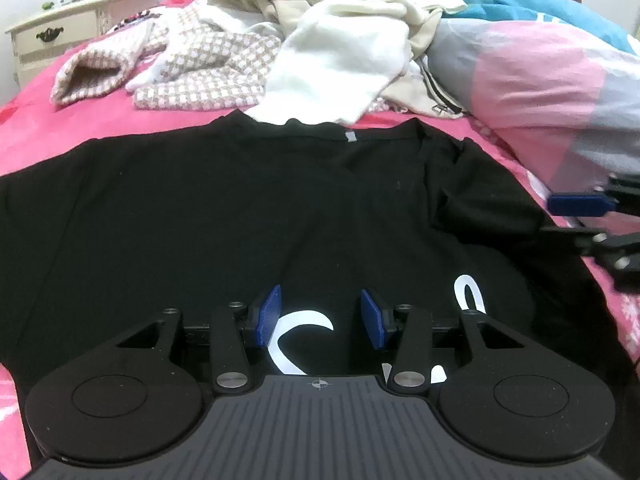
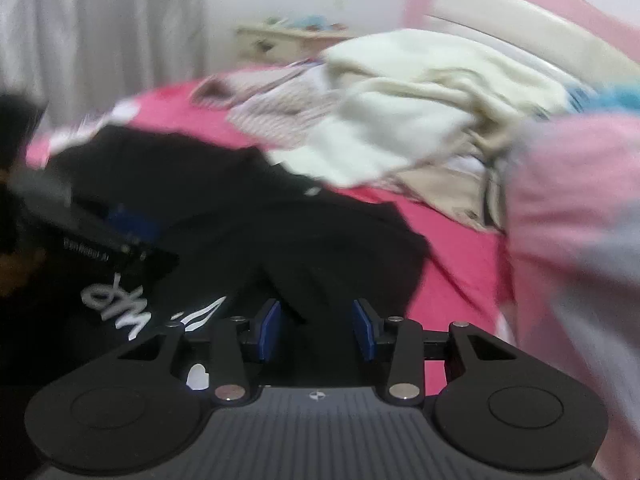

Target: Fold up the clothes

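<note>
A black T-shirt (image 1: pixel 240 208) with white print lies spread flat on the pink bed sheet (image 1: pixel 36 120), neck label toward the far side. My left gripper (image 1: pixel 320 316) hovers over the shirt's printed lower part, its blue pads apart with nothing between them. The right gripper (image 1: pixel 568 220) shows at the shirt's right sleeve edge. In the blurred right wrist view, my right gripper (image 2: pixel 316 330) stands open above the folded-in sleeve of the black T-shirt (image 2: pixel 280 240), with its pads not pressing on the cloth. The left gripper (image 2: pixel 120 232) appears at the left of that view.
Beyond the shirt's collar lies a heap of clothes: cream and white garments (image 1: pixel 340 40) and a pink-checked knit (image 1: pixel 192 64). A pink and grey quilt (image 1: pixel 540 92) bulges at the right. A cream dresser (image 1: pixel 80 28) stands past the bed's far left corner.
</note>
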`<state>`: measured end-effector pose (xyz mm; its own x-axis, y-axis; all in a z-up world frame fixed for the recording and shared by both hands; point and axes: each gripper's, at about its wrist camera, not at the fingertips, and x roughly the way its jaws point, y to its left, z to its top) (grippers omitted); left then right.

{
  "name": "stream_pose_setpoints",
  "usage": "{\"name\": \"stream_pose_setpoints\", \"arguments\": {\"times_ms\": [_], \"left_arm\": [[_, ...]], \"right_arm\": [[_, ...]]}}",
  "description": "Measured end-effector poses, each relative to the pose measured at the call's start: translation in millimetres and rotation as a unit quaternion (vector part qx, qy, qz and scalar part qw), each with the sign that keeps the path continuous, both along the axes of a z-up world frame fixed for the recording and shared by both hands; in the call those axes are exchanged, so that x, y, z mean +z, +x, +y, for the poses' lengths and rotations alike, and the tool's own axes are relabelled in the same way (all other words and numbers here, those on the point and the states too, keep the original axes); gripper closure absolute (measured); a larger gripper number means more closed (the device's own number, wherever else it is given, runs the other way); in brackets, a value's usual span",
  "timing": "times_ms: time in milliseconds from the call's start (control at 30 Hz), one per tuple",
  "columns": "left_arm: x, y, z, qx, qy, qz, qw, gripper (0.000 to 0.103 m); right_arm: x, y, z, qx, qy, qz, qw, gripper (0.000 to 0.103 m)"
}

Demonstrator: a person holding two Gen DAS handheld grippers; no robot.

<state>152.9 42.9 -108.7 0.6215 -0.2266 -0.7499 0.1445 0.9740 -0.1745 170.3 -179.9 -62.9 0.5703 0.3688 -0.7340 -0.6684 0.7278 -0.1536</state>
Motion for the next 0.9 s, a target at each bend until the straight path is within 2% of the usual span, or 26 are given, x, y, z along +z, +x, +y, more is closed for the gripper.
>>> {"name": "stream_pose_setpoints", "arguments": {"times_ms": [33,67,100,133,200,333,367,500,633,667,700,900], "left_arm": [[-0.1,-0.5,-0.8,-0.001,0.003,-0.002,1.0,0.059],[-0.2,-1.1,-1.1,-0.002,0.005,-0.004,1.0,0.059],[-0.4,-1.7,-1.3,-0.003,0.007,-0.005,1.0,0.059],[-0.5,-2.0,-1.0,-0.003,0.007,-0.006,1.0,0.059],[-0.6,-2.3,1.1,-0.001,0.004,-0.006,1.0,0.059],[-0.8,-2.1,2.9,-0.002,0.002,-0.005,1.0,0.059],[-0.9,-2.1,3.3,-0.003,0.002,-0.005,1.0,0.059],[-1.7,-2.3,3.6,-0.005,0.002,-0.006,1.0,0.059],[-2.7,-2.9,2.3,-0.008,0.007,-0.01,0.9999,0.059],[-2.8,-2.9,2.2,-0.009,0.008,-0.01,0.9999,0.059],[-2.9,-2.9,2.0,-0.009,0.008,-0.011,0.9999,0.059],[-2.7,-3.1,1.0,-0.008,0.012,-0.01,0.9998,0.059]], "right_arm": [[-4.8,2.1,7.6,0.005,-0.019,-0.002,1.0,0.065],[-9.0,5.9,11.7,0.002,-0.032,-0.002,0.999,0.072],[-10.7,11.8,10.0,-0.014,-0.037,0.001,0.999,0.099],[-11.5,18.3,6.2,-0.035,-0.038,0.004,0.999,0.1],[-5.5,36.1,-16.3,-0.117,-0.009,0.009,0.993,0.099],[2.3,54.5,-62.0,-0.248,-0.002,-0.01,0.969,0.097],[3.9,53.7,-67.1,-0.258,-0.006,-0.015,0.966,0.097],[11.0,39.8,-74.4,-0.259,-0.027,-0.039,0.965,0.079],[19.3,21.3,-74.5,-0.245,-0.032,-0.068,0.967,0.078],[20.9,19.7,-72.6,-0.232,-0.028,-0.069,0.97,0.073],[21.6,20.5,-69.2,-0.217,-0.025,-0.068,0.974,0.069],[5.7,45.0,-28.8,-0.151,-0.016,-0.033,0.988,0.066]]}}
